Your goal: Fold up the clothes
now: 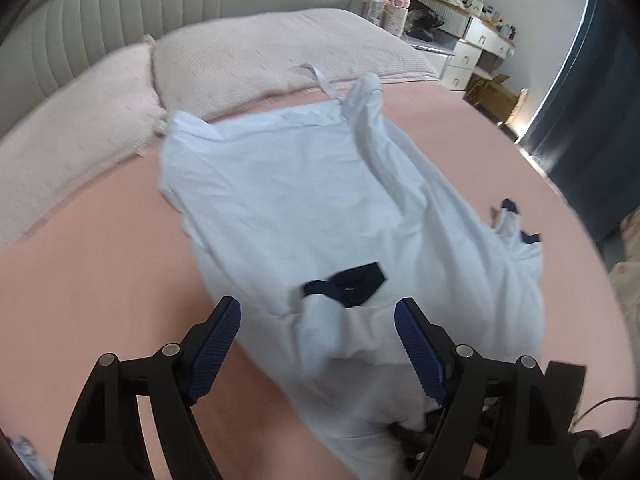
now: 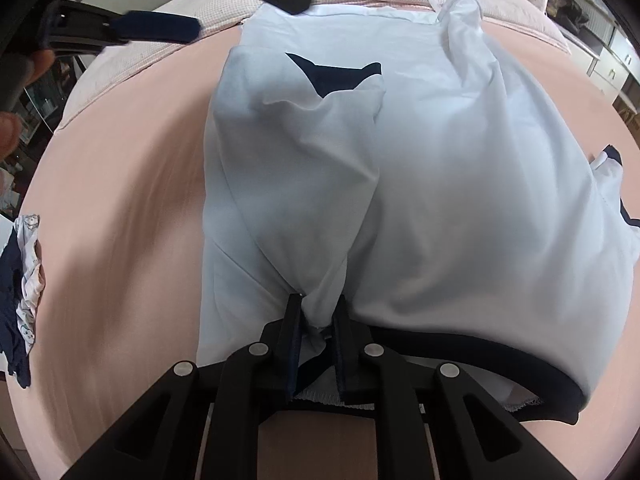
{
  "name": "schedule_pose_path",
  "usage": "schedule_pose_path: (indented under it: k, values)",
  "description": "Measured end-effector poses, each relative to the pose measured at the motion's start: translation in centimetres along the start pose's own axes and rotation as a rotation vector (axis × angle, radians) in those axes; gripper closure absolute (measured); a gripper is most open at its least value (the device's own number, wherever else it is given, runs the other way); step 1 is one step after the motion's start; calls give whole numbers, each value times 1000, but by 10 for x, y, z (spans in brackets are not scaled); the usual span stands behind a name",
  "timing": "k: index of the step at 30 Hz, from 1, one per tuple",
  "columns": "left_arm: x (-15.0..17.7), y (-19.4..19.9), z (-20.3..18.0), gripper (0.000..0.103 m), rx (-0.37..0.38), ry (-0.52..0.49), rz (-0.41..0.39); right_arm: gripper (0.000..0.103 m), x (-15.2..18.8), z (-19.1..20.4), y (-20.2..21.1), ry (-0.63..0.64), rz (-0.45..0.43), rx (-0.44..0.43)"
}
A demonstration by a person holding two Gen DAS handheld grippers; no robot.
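A white shirt (image 1: 304, 184) with navy trim lies spread on the pink bed sheet (image 1: 100, 272). One sleeve is folded inward over the body, its navy cuff (image 1: 352, 280) showing. My left gripper (image 1: 318, 306) hovers open above that sleeve, and its blue pads (image 1: 218, 340) stand wide apart without touching the cloth. In the right wrist view the shirt (image 2: 460, 184) fills the middle, with its navy collar band (image 2: 480, 354) near me. My right gripper (image 2: 318, 304) is shut on a bunched fold of white cloth beside the collar. A left gripper finger (image 2: 160, 28) shows at the top left.
Two pale pillows (image 1: 260, 52) and a padded headboard (image 1: 160, 4) lie beyond the shirt. A white dresser (image 1: 476, 44), a cardboard box (image 1: 492, 92) and a dark curtain (image 1: 592, 112) stand to the right. Small patterned clothes (image 2: 26, 280) lie at the sheet's left edge.
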State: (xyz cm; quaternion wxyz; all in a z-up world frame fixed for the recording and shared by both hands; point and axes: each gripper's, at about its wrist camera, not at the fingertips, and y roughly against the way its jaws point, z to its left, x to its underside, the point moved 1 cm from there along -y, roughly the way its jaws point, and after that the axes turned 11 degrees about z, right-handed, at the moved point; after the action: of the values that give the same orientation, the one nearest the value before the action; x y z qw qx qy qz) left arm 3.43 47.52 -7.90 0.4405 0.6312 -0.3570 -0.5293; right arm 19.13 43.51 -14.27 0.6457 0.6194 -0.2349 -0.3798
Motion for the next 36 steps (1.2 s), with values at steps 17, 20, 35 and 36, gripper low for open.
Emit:
schedule_pose_path:
  k: [17,20,35,36]
  values:
    - [32,-18,40,24,-164,-17,74,82,19,-4,8,20,3,17]
    - [35,-34,42,24,-156,-38,113,82,23,-6,11,12,2,23]
    - [15,-67,36,24,-136,-11,149,43,16,-45,77,-68,3,-22]
    - [15,-68,38,24,-129,-3,153,41,13,-51,84,-70,-30,-63]
